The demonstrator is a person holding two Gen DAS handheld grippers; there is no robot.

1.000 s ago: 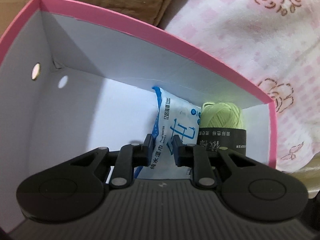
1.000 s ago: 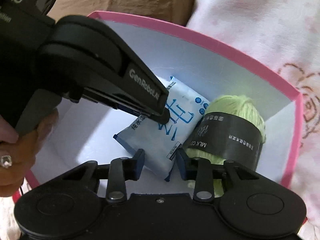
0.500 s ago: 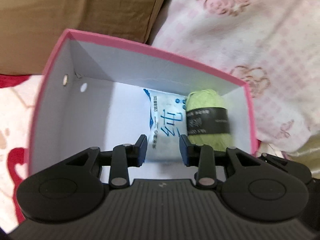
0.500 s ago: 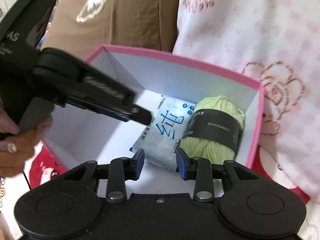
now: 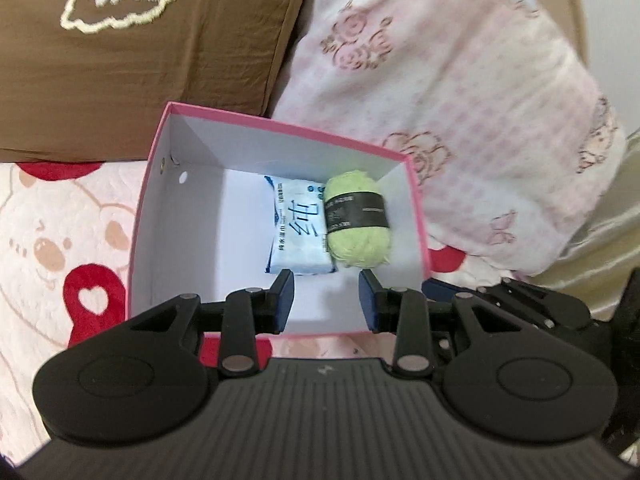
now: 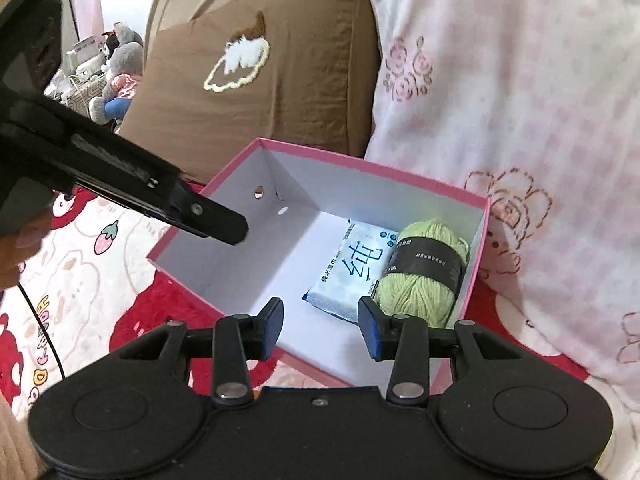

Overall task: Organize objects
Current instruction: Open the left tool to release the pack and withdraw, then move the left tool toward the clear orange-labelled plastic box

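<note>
A pink box (image 5: 280, 126) with a white inside holds a blue-and-white wet-wipes pack (image 5: 298, 232) and, touching its right side, a light green yarn ball (image 5: 358, 220) with a black band. My left gripper (image 5: 326, 292) hovers above the box's near edge, open and empty. In the right wrist view the same box (image 6: 360, 164), wipes pack (image 6: 352, 268) and yarn ball (image 6: 424, 284) show. There my right gripper (image 6: 320, 316) hangs over the near wall, its jaws opening with nothing between them. The left gripper (image 6: 224, 228) reaches in over the box's left rim.
The box sits on a bedsheet (image 5: 48, 248) printed with bears and red hearts. A brown cushion (image 5: 140, 60) and a pink flowered quilt (image 5: 460, 100) lie right behind and to the right of it. A hand (image 6: 16, 256) shows at the left edge.
Both grippers have risen and drawn back out of the box, which now looks smaller. Their jaws have spread apart. The wipes pack and yarn lie where they were.
</note>
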